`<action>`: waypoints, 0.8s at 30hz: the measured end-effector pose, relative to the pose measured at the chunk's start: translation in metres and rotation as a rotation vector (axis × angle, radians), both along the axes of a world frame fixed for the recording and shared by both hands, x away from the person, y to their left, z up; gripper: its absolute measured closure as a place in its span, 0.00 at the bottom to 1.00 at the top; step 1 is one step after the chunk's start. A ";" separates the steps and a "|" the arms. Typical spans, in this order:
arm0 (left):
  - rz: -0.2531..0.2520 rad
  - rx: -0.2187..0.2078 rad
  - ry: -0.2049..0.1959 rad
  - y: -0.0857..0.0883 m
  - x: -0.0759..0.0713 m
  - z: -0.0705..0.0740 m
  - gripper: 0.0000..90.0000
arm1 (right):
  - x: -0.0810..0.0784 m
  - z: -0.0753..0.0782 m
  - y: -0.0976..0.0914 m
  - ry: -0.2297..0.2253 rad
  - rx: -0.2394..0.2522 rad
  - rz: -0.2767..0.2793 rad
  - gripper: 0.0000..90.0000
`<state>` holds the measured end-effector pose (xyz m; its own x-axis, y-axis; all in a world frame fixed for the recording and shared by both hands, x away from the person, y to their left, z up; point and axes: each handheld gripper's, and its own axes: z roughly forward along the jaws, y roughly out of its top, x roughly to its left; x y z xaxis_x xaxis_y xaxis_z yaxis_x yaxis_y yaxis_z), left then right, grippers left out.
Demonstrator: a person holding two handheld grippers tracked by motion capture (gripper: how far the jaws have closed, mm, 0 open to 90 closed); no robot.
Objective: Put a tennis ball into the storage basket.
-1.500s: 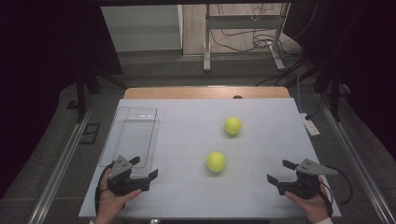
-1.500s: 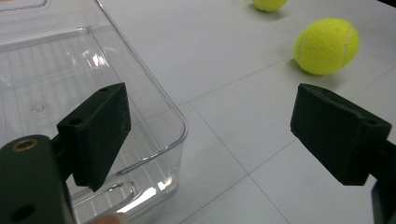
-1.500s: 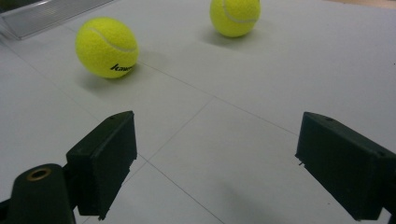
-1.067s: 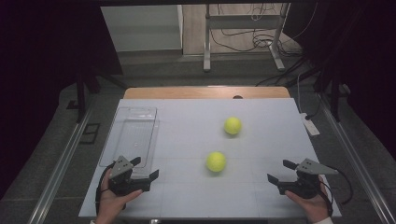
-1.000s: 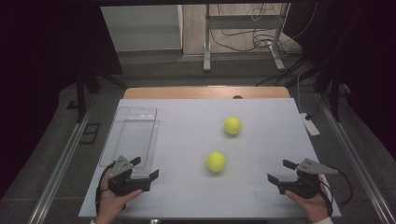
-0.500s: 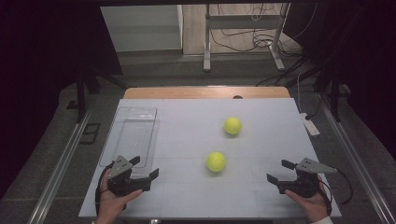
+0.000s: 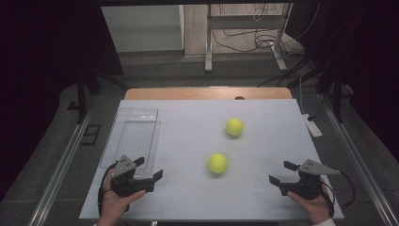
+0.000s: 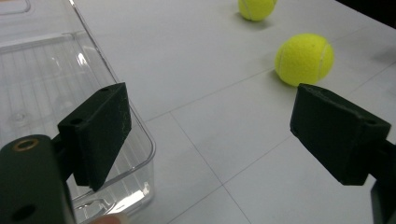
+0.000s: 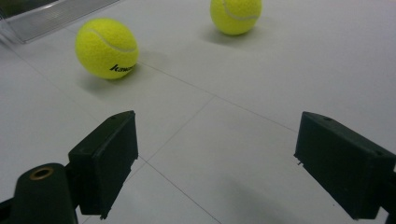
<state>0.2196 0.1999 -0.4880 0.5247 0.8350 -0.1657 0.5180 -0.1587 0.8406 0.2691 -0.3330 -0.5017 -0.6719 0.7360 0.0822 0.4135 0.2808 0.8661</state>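
From above, the left gripper [image 7: 149, 169] and right gripper [image 7: 279, 173] rest spread and empty near two tennis balls [image 7: 218, 163] mid-table beside a clear tray [image 7: 130, 136]; each gripper view shows parted jaws, so reaching the nearer ball likely comes next.

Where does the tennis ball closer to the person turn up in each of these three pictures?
High view: near tennis ball lies mid-table, between the two hand-held grippers.
Left gripper view: upper right, above the right jaw.
Right gripper view: upper left, printed lettering showing.
Shared landmark: the clear plastic tray, at the table's left in the high view, left in the left gripper view, top-left corner of the right gripper view.
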 end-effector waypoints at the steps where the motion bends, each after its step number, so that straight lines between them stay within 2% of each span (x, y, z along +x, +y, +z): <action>1: -0.005 0.002 0.003 0.000 0.000 0.000 0.15 | 0.000 -0.001 0.001 0.001 -0.001 0.002 0.15; 8: -0.018 0.003 0.000 -0.005 0.002 0.003 0.15 | 0.000 -0.001 0.002 0.003 -0.005 0.009 0.15; 10: -0.029 -0.014 0.002 -0.007 0.003 0.005 0.15 | 0.000 -0.001 0.001 0.002 -0.004 0.006 0.15; 15: -0.051 0.006 -0.006 -0.015 0.003 0.011 0.15 | 0.002 -0.002 0.003 0.003 -0.007 0.009 0.15; 24: -0.056 0.042 -0.004 -0.025 0.007 0.015 0.15 | 0.003 -0.003 0.006 0.005 -0.020 0.023 0.15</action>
<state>0.2267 0.1747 -0.4727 0.5715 0.8103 -0.1293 0.5039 -0.2222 0.8347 0.2723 -0.3268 -0.5048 -0.6882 0.7220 0.0714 0.4114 0.3072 0.8581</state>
